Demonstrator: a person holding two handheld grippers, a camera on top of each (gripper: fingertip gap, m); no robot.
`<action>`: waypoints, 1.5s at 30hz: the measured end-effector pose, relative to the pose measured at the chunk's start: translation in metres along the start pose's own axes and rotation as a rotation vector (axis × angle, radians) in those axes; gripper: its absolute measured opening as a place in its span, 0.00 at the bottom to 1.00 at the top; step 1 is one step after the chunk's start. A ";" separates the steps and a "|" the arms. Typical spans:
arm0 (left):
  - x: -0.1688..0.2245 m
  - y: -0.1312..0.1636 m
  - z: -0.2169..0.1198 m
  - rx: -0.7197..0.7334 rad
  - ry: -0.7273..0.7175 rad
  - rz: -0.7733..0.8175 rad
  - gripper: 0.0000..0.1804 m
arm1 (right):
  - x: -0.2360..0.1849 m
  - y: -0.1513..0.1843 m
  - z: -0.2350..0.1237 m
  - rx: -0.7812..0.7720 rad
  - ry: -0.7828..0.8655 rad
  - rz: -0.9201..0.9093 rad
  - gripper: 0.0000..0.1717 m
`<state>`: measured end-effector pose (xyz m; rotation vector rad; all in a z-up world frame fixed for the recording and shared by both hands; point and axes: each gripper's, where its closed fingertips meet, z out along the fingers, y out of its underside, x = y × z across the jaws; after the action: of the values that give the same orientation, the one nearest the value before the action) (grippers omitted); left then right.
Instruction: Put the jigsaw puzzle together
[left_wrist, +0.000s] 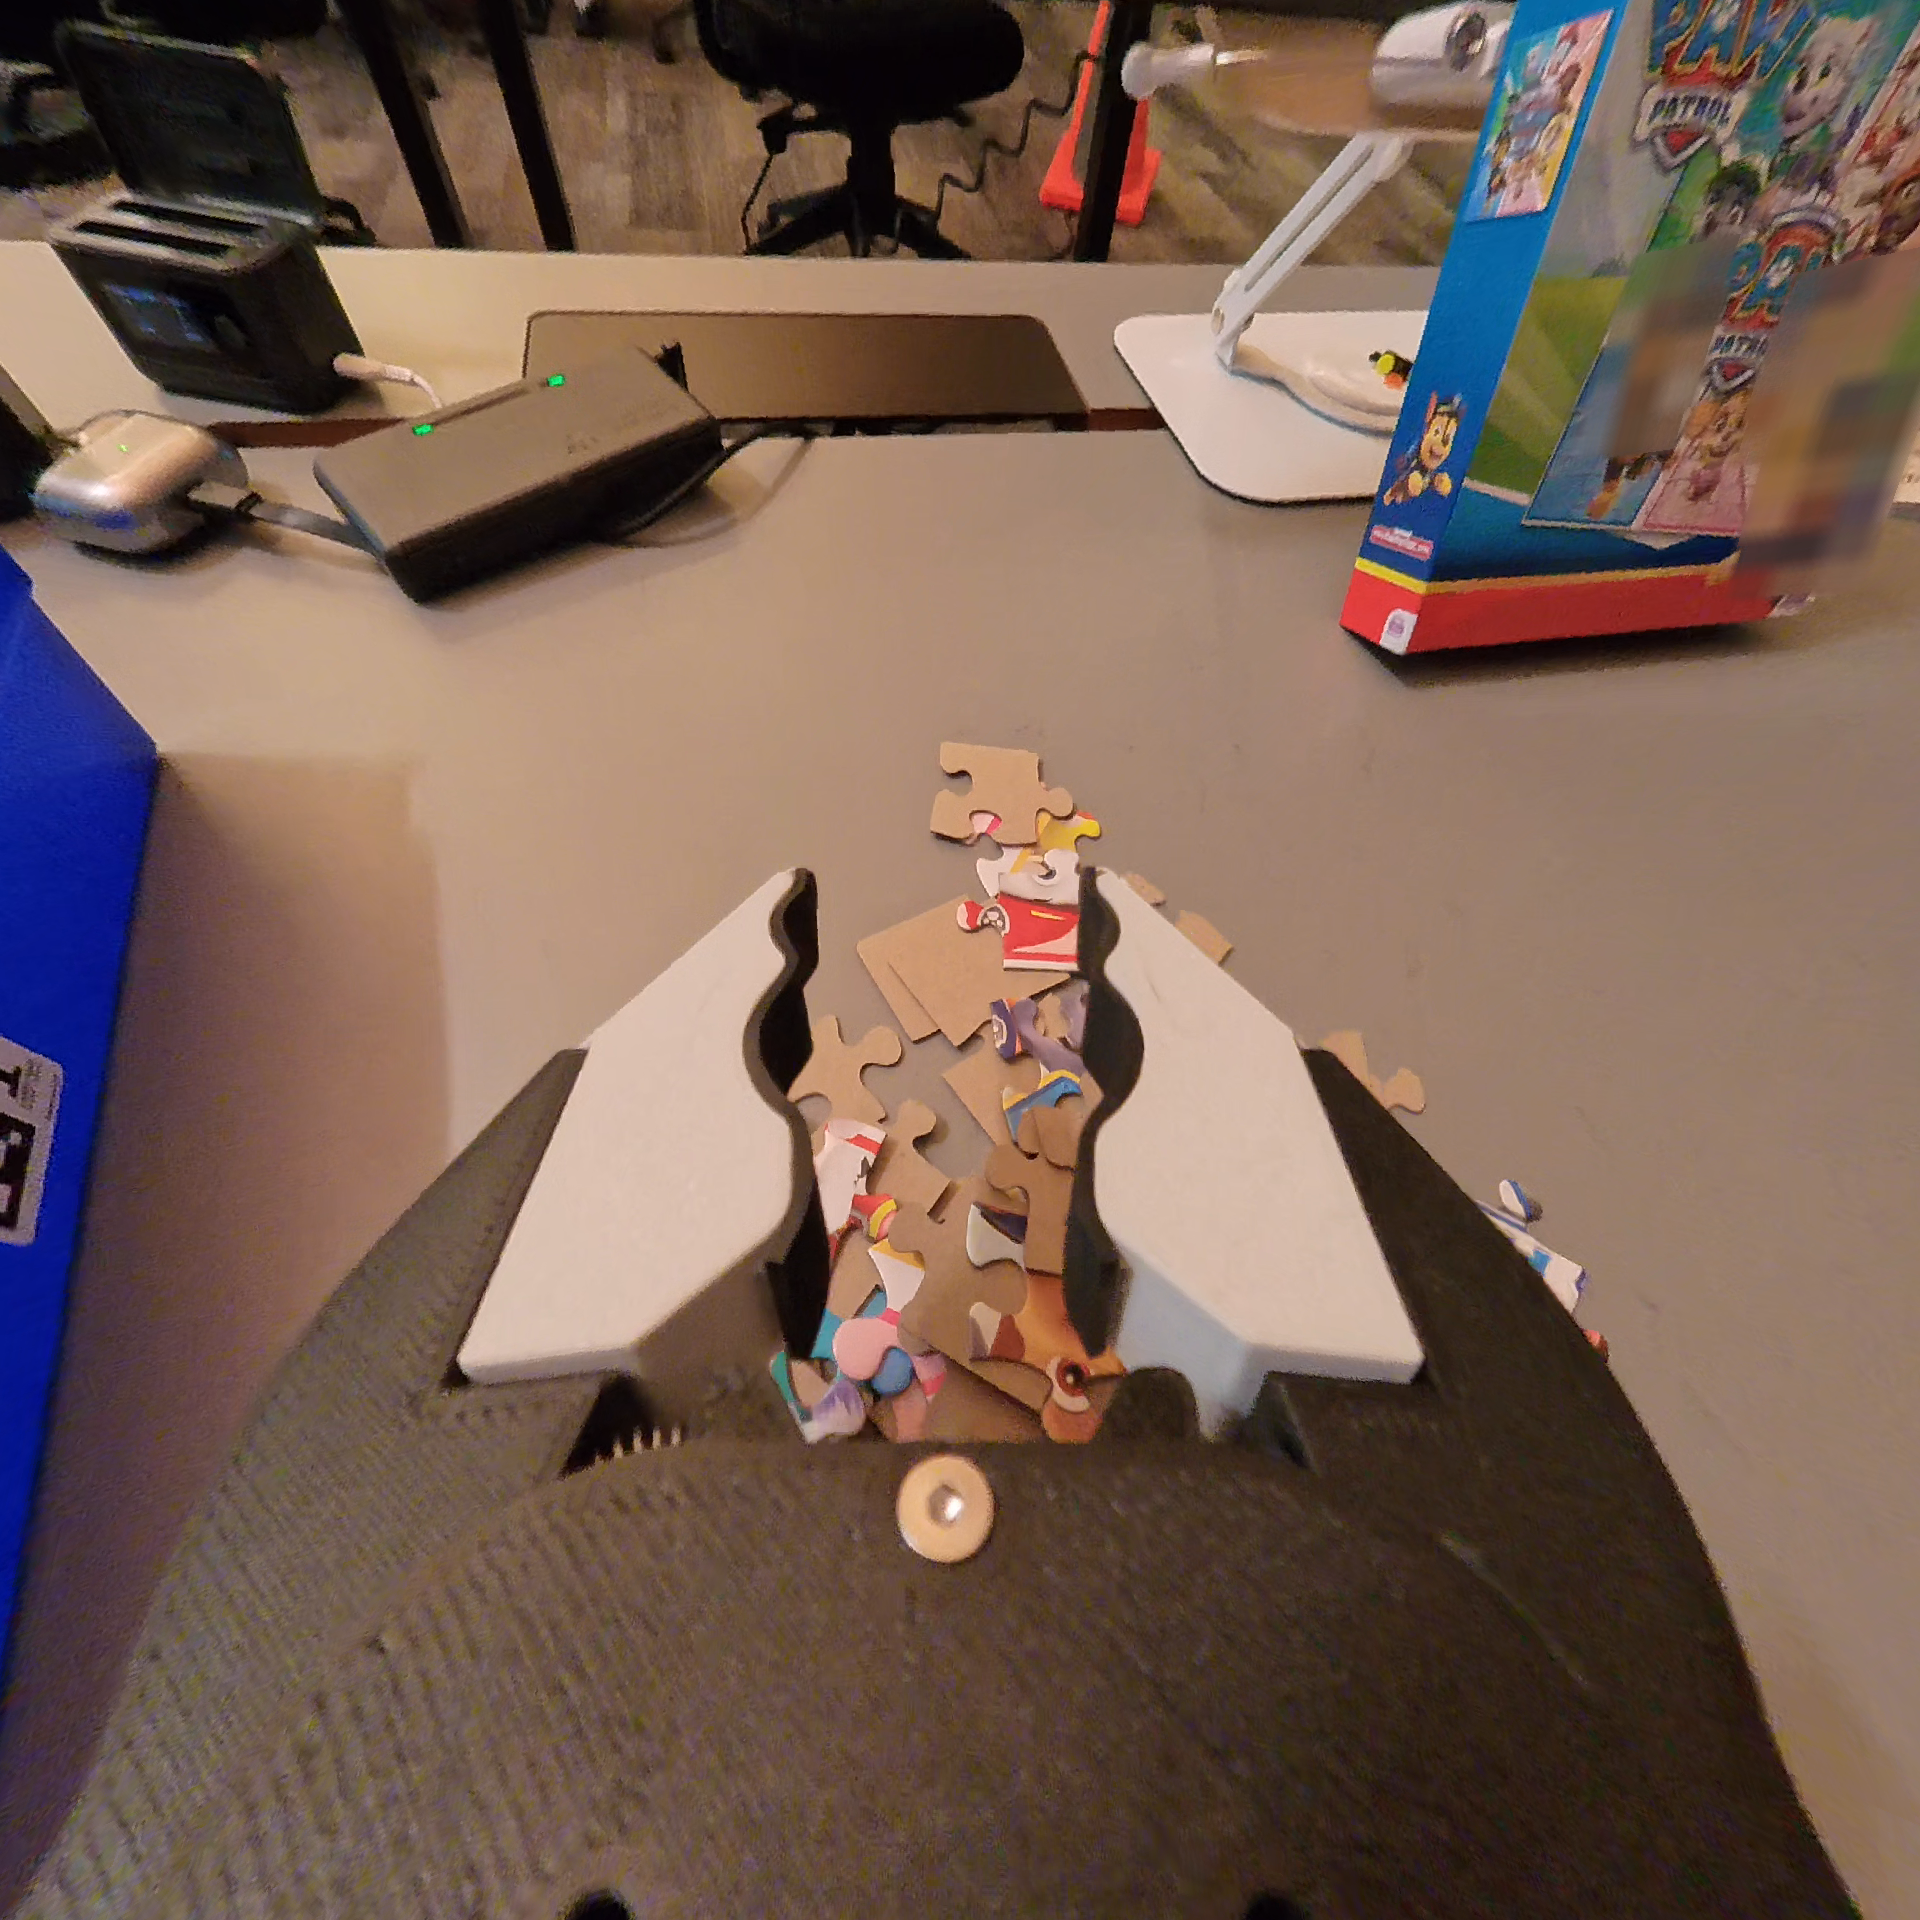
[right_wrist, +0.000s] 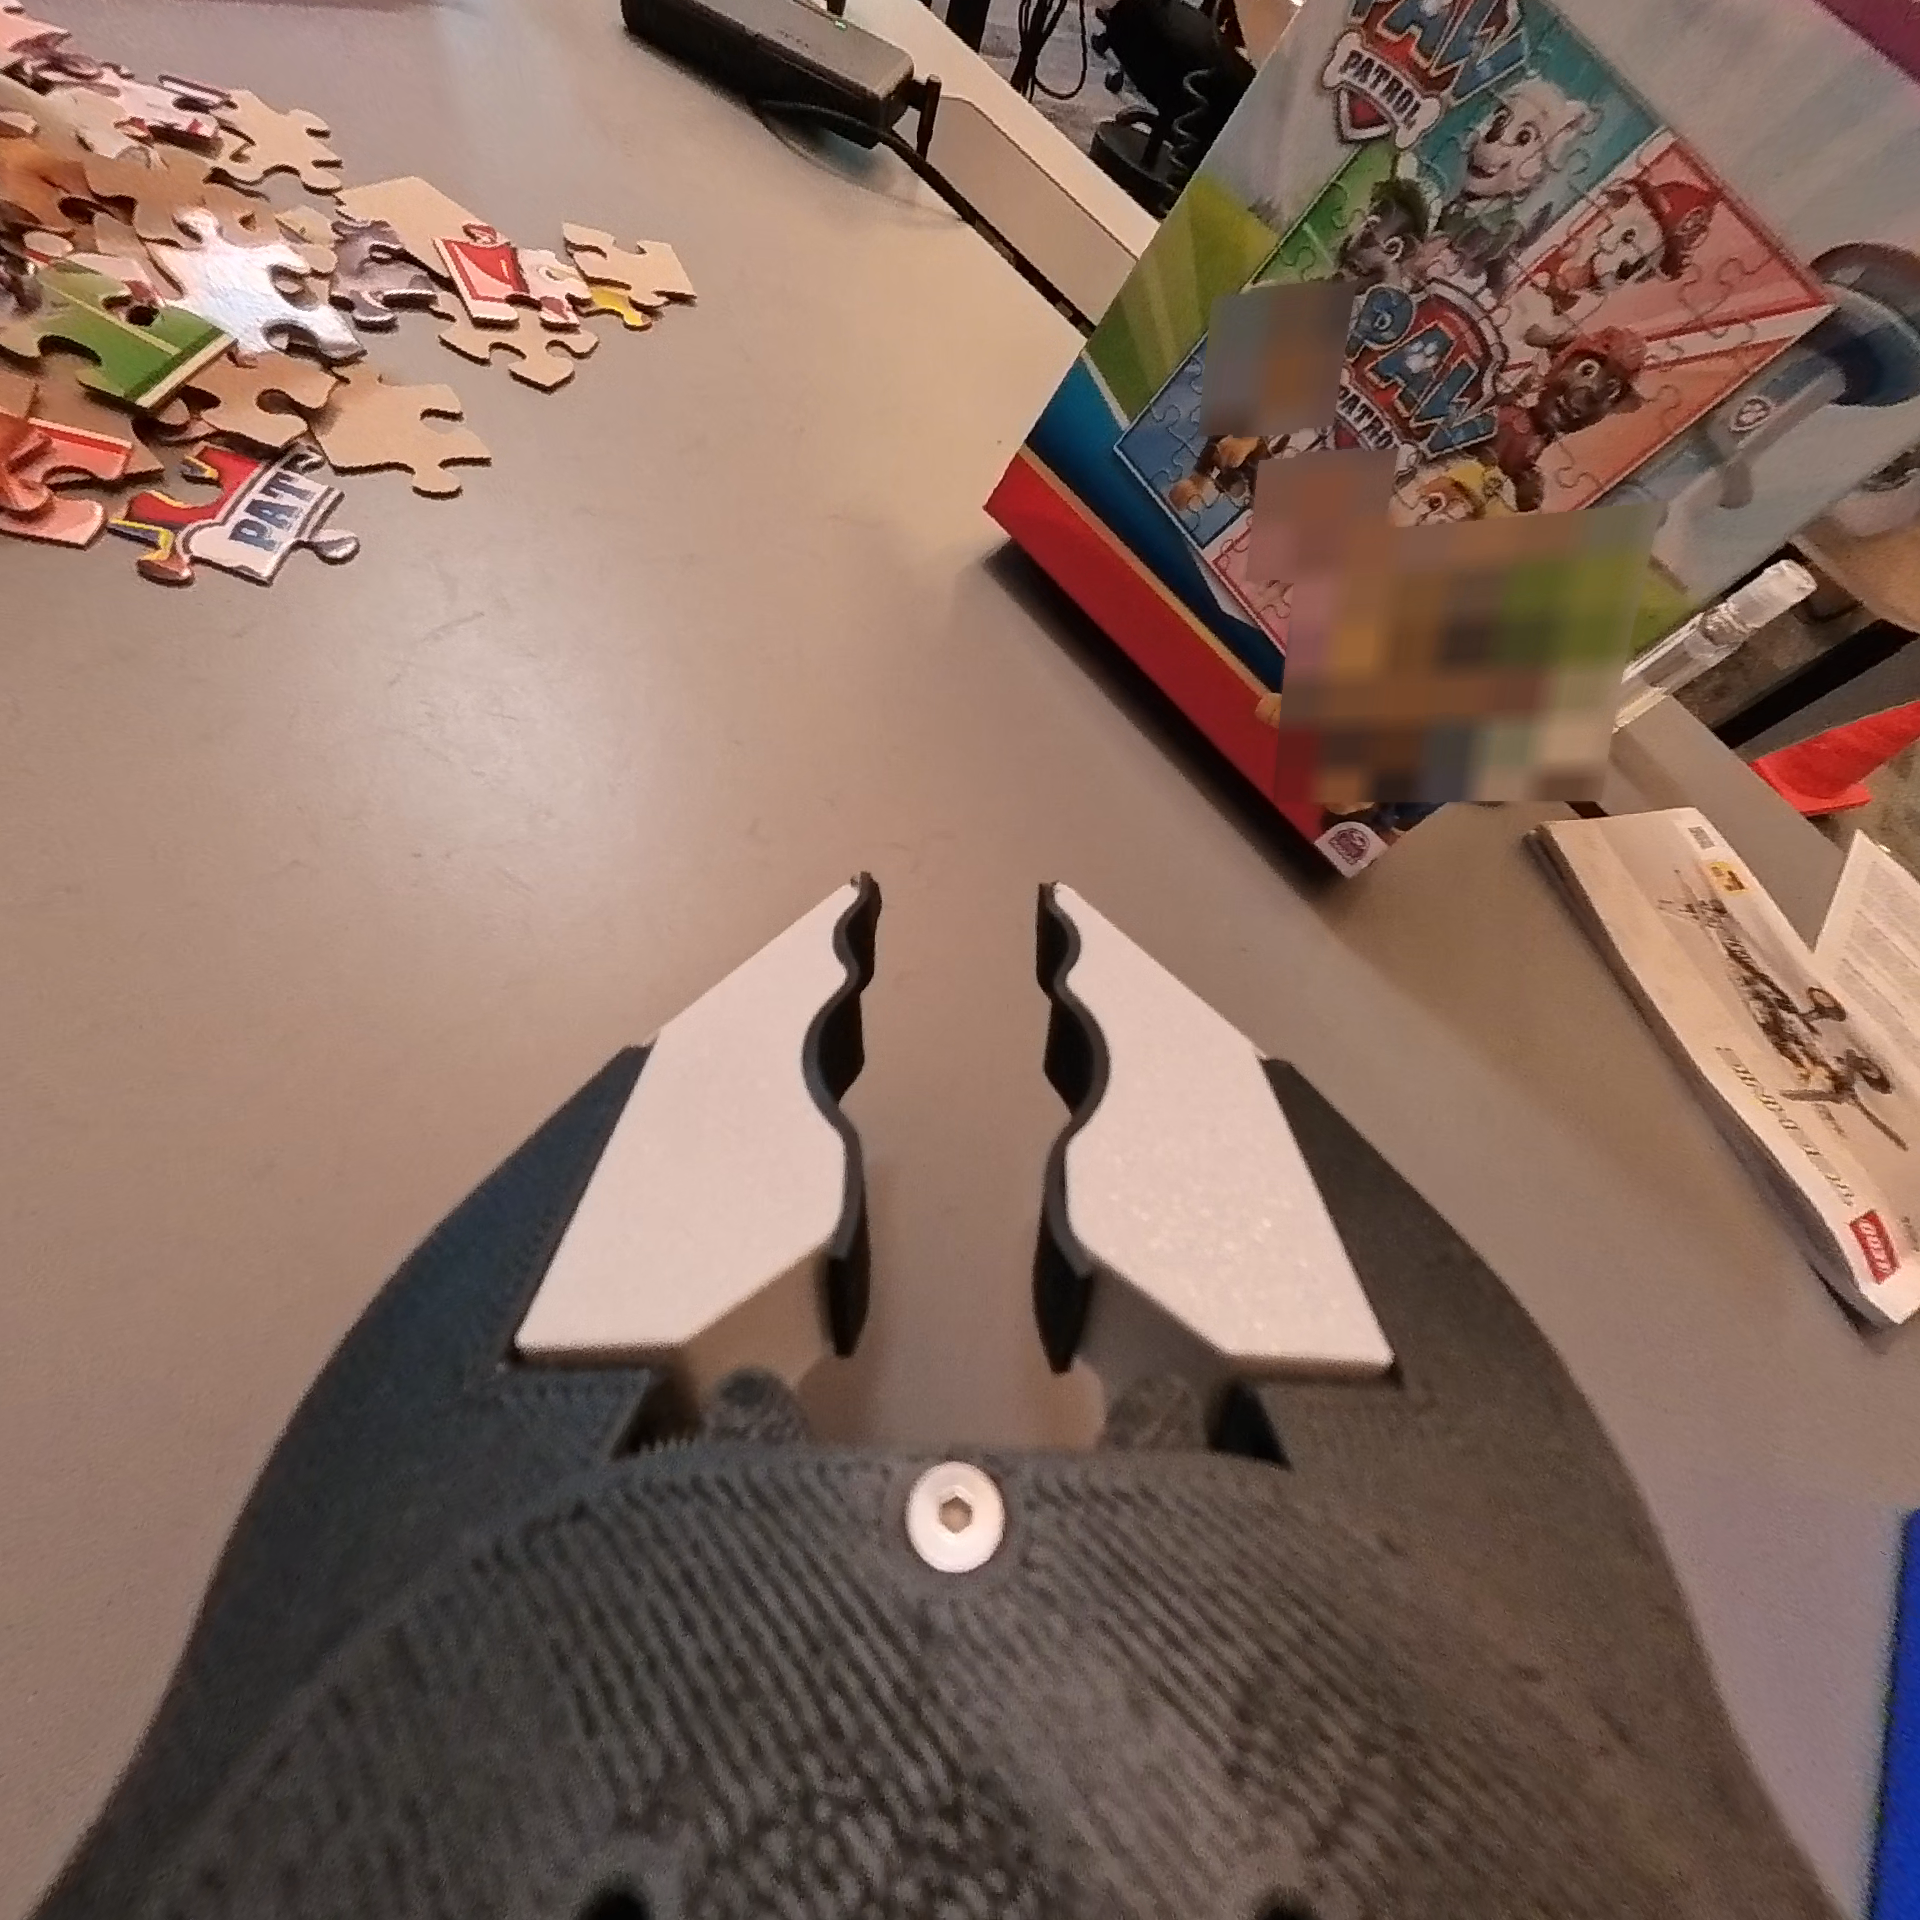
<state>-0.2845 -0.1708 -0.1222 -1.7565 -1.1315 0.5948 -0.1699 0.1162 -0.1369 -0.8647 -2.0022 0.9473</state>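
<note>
The left hand-held gripper (left_wrist: 945, 883) hangs released over the overlapping puzzle pieces (left_wrist: 966, 1122); clenching there could catch several. The right hand-held gripper (right_wrist: 958, 894) is released over bare bench (right_wrist: 623, 727).

We see a grey desk (left_wrist: 1143, 644) bearing a heap of puzzle pieces (left_wrist: 966, 1164), an upright puzzle box (left_wrist: 1558, 436), a black charger (left_wrist: 520, 478), a white stand (left_wrist: 1278, 416) and a booklet (right_wrist: 1745, 1049).
</note>
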 end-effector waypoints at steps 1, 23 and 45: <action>0.001 0.003 0.001 -0.019 0.002 0.001 0.27 | 0.000 0.000 0.000 0.000 -0.001 -0.002 0.17; 0.037 0.043 0.050 -0.459 0.015 0.143 0.31 | 0.000 0.003 0.001 -0.016 -0.001 -0.003 0.17; 0.070 0.024 0.035 -0.373 0.155 0.277 0.21 | -0.001 0.004 0.002 -0.021 -0.001 -0.011 0.17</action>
<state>-0.2692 -0.0970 -0.1537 -2.2633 -0.9397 0.4176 -0.1697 0.1164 -0.1417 -0.8640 -2.0189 0.9218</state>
